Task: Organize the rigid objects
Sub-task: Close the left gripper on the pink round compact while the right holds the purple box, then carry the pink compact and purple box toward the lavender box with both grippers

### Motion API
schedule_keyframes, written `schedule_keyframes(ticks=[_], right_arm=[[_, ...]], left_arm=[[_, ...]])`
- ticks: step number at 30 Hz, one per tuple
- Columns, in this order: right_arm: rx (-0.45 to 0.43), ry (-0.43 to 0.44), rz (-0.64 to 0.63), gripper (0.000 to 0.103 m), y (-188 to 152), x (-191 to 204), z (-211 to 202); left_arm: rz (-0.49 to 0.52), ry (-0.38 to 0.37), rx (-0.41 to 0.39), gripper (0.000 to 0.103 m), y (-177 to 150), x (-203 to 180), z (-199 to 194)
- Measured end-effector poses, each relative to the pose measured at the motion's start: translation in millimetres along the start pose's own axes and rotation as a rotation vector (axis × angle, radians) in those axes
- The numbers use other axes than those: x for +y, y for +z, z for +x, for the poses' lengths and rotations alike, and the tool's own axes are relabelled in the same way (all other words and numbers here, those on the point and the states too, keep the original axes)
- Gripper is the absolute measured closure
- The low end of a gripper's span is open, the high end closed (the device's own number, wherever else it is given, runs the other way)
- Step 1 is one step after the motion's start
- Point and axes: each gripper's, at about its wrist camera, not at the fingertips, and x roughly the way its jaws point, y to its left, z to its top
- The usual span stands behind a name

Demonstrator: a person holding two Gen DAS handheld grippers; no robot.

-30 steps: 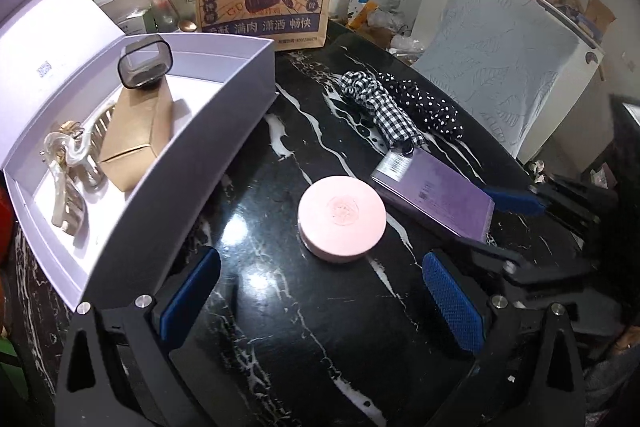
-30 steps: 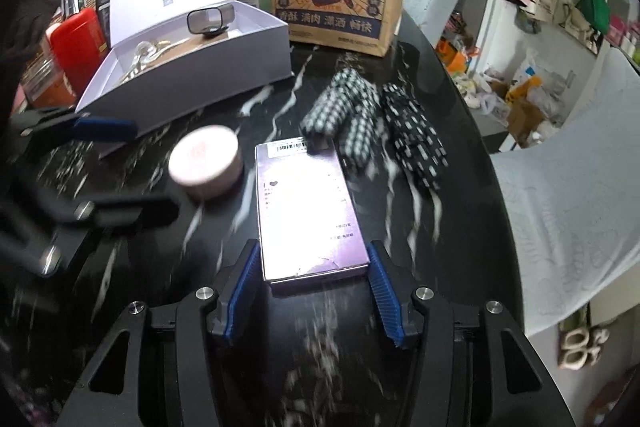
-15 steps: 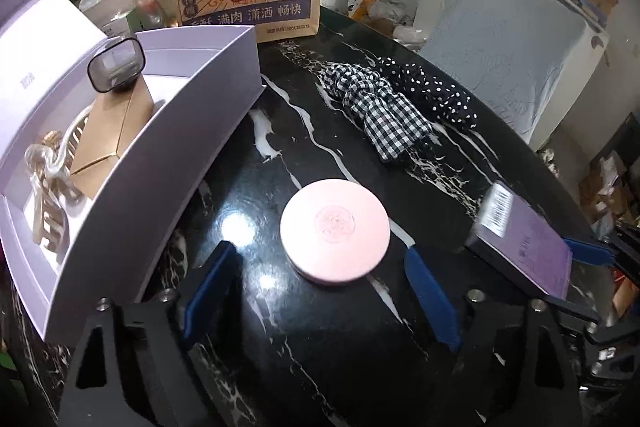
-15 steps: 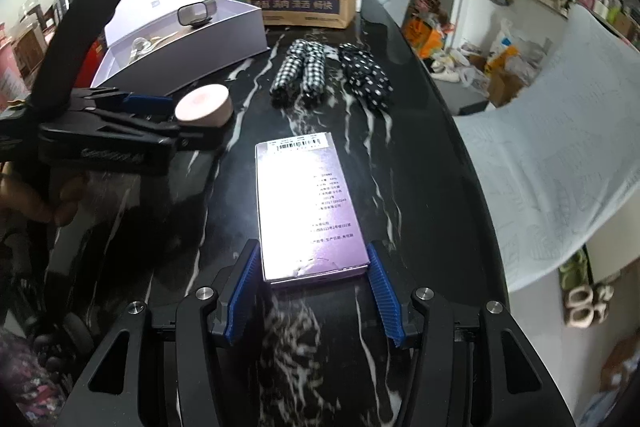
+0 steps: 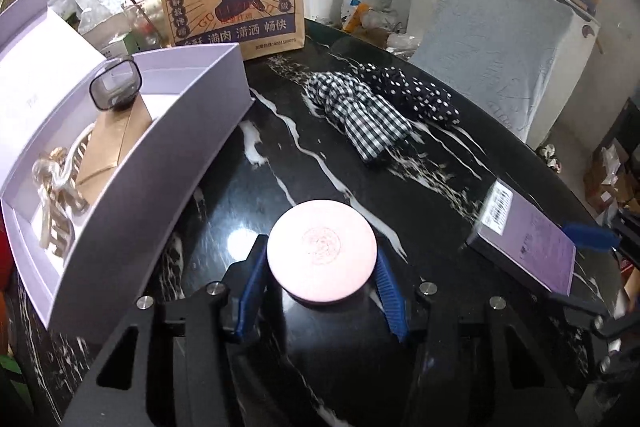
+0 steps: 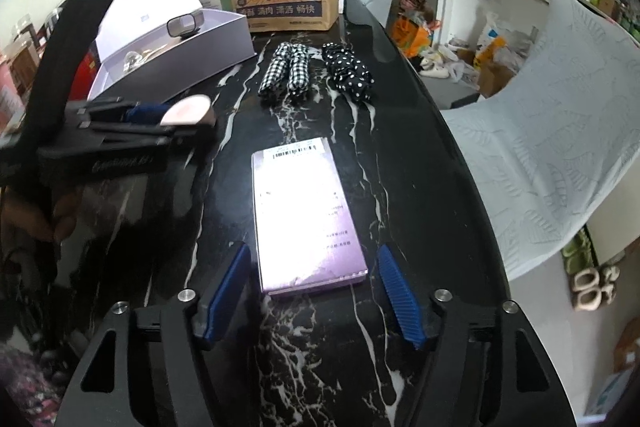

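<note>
Pink round case (image 5: 322, 249) — near edge hidden behind the left gripper (image 5: 320, 283), so pad contact cannot be confirmed. Purple flat box (image 5: 524, 237) — its far-right end is covered by the right gripper's blue pad. Open lilac box (image 5: 132, 183) — lid cut off at the picture's left edge; the clear clip inside is blurred.

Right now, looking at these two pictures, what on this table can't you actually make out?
- Small print on the purple box: right wrist view, washed out by glare.
- Hair claw in the lavender box: left wrist view, blurred, partly behind the wall.
- Pink round case: right wrist view, mostly hidden by the left gripper.
</note>
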Motion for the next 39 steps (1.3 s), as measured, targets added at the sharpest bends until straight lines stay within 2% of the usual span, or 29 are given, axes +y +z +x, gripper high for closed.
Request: schedule_keyframes(ticks=[14, 15, 17, 24, 28, 32, 39], right_arm=[[-0.011, -0.039, -0.071, 0.035, 13.5, 12.7, 15.4], [-0.011, -0.051, -0.082, 0.037, 13.6, 14.6, 16.1], [-0.008, -0.04, -0.105, 0.052, 13.9, 18.9, 14.6], [-0.014, -0.041, -0.091, 0.053, 12.9, 22.1, 13.9], [-0.018, -0.013, -0.056, 0.053, 11.5, 20.0, 9.5], [-0.024, -0.016, -0.07, 0.053, 9.8, 26.4, 2.0], [-0.036, 0.003, -0.105, 0.053, 6.7, 42.2, -8.5]], left_arm=[[-0.011, -0.003, 0.014, 0.053, -30.3, -5.5, -22.5], [-0.011, -0.002, 0.014, 0.053, -31.6, -5.9, -23.6], [-0.009, -0.003, 0.009, 0.052, -33.7, -6.2, -24.7], [-0.008, -0.008, 0.007, 0.053, -35.2, -4.5, -25.6], [-0.022, -0.018, 0.012, 0.053, -37.6, -3.4, -28.2], [-0.031, -0.029, 0.012, 0.053, -39.8, -3.7, -31.2], [-0.049, -0.005, -0.013, 0.053, -44.4, -0.6, -49.5]])
